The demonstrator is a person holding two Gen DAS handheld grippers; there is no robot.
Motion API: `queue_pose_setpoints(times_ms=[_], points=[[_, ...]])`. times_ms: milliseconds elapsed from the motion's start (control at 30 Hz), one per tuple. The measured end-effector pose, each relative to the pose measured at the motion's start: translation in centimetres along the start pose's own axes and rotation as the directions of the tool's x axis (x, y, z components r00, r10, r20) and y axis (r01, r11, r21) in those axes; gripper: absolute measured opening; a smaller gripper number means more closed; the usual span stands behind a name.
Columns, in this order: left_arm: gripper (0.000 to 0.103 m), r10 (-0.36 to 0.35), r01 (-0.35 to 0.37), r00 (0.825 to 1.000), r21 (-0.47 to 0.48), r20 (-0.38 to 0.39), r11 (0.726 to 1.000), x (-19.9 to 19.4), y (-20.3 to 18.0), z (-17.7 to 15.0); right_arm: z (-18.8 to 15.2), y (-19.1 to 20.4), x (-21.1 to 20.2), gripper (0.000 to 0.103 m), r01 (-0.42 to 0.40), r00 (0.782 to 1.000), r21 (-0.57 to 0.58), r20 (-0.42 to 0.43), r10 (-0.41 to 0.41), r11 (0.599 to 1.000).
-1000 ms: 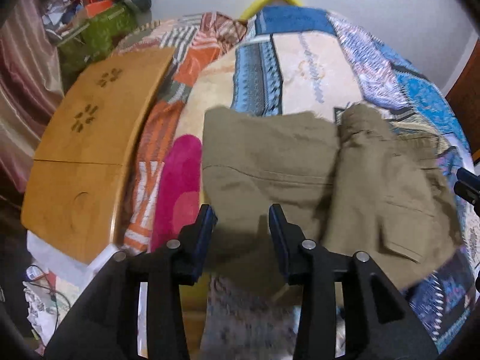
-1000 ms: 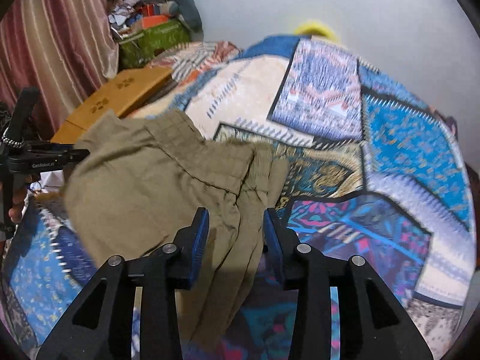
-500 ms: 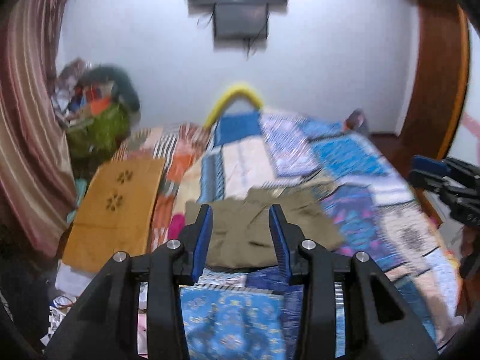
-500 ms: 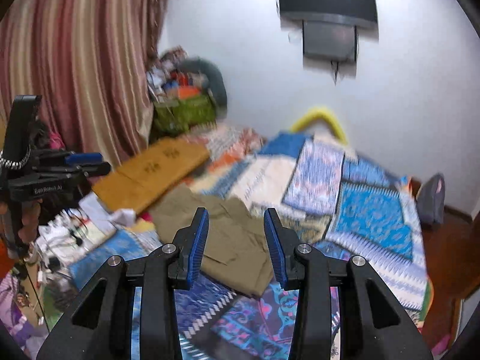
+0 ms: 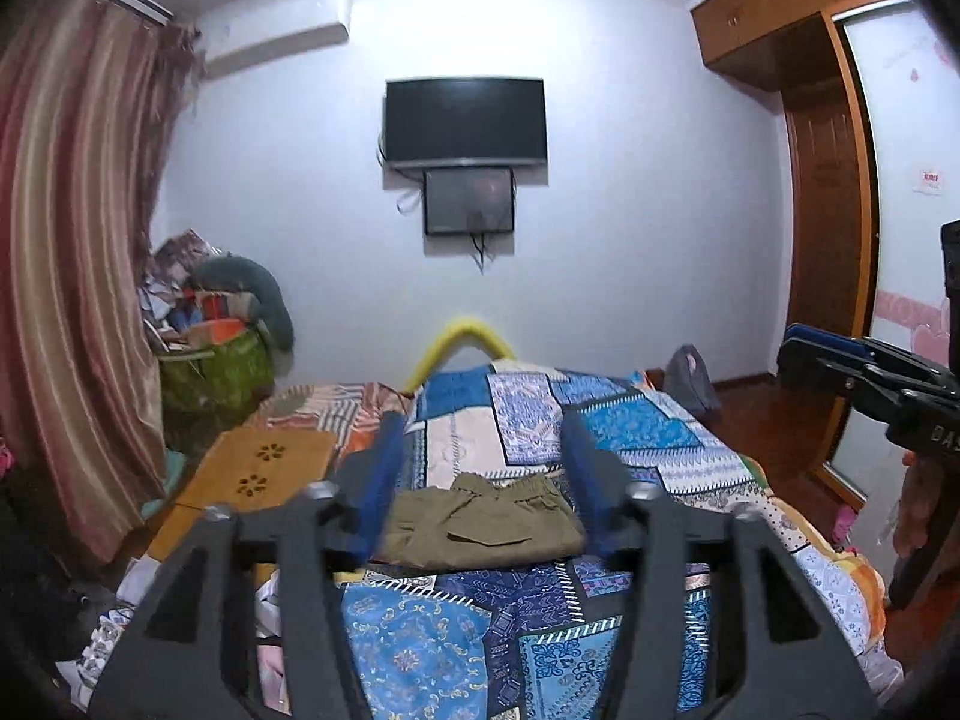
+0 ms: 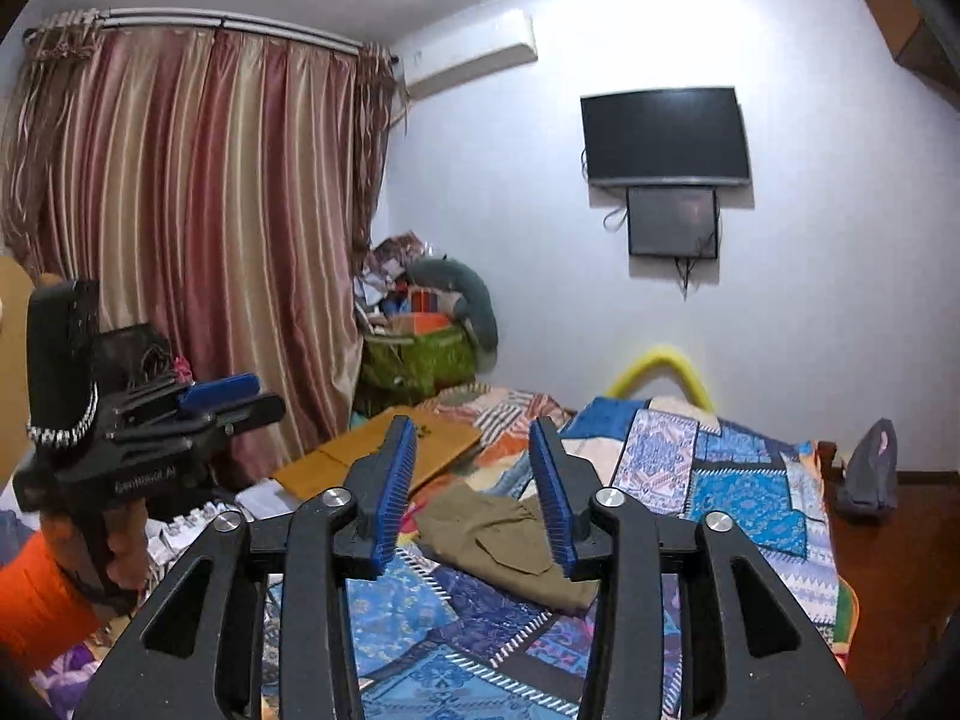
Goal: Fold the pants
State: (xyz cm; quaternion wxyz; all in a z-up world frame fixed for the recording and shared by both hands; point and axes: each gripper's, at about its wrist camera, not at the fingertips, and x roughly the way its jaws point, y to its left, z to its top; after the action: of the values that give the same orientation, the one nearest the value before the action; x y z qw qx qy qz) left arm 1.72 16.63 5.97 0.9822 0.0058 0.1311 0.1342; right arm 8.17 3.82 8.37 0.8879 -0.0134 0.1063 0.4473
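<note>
Two-handed, stood off from the quilted bed point(image 5: 630, 438) with the left gripper point(image 5: 480, 426) and the right gripper point(image 6: 473, 426) held high and level, both spread wide and gripping nothing. Showed the pants point(image 5: 480, 525) as a compact olive bundle, lying flat on the quilt ahead of and below both tools. Framed them squarely between the left gripper's fingers, and between the right gripper's fingers too, nearer its right-hand one. Touched neither.

Appeared folded down to a short rectangle, pocket flap uppermost, with the far edge bunched and the corner nearest the right gripper trailing looser. Judged the fold all but finished, with only a tidy-up or a last look in hand.

To do that well, needed to come down from straight above rather than skim in low, so as not to plough the stack apart. Needed to pin the side nearer the left gripper lightly while nipping just the loose corner with the right, narrowed first to catch cloth alone and not the quilt beneath. Needed to draw outward gently, then let go before lifting. Could not make out the layers underneath from either view.
</note>
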Motion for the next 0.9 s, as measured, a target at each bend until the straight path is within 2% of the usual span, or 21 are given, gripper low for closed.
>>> queue_pose_setpoints(times_ms=[67,233,300,367,900], points=[[0.065,0.007,-0.007,1.000,-0.002,0.014,1.000,-0.9,-0.6,-0.4,-0.3,0.6,-1.1,0.058,0.022,0.999,-0.002,0.034,-0.022,1.000],[0.091,0.032,-0.032,0.998,-0.001,0.049,0.999,-3.0,-1.5,-0.8,-0.9,1.8,-2.5,0.081,0.069,0.994,-0.002,0.080,-0.069,0.998],[0.099,0.024,-0.024,0.998,0.002,0.061,1.000,-3.7,-1.8,-0.9,-1.0,2.1,-2.7,0.096,0.100,0.990,-0.002,0.100,-0.099,0.995],[0.102,0.021,-0.020,0.997,-0.006,0.070,1.000,-4.2,-1.9,-1.0,-1.0,2.3,-2.6,0.102,0.123,0.986,0.003,0.114,-0.122,0.992],[0.103,0.048,-0.047,0.997,-0.012,0.069,0.999,-4.2,-2.1,-2.2,-2.2,3.0,-3.5,0.103,0.146,0.985,0.000,0.094,-0.145,0.989]])
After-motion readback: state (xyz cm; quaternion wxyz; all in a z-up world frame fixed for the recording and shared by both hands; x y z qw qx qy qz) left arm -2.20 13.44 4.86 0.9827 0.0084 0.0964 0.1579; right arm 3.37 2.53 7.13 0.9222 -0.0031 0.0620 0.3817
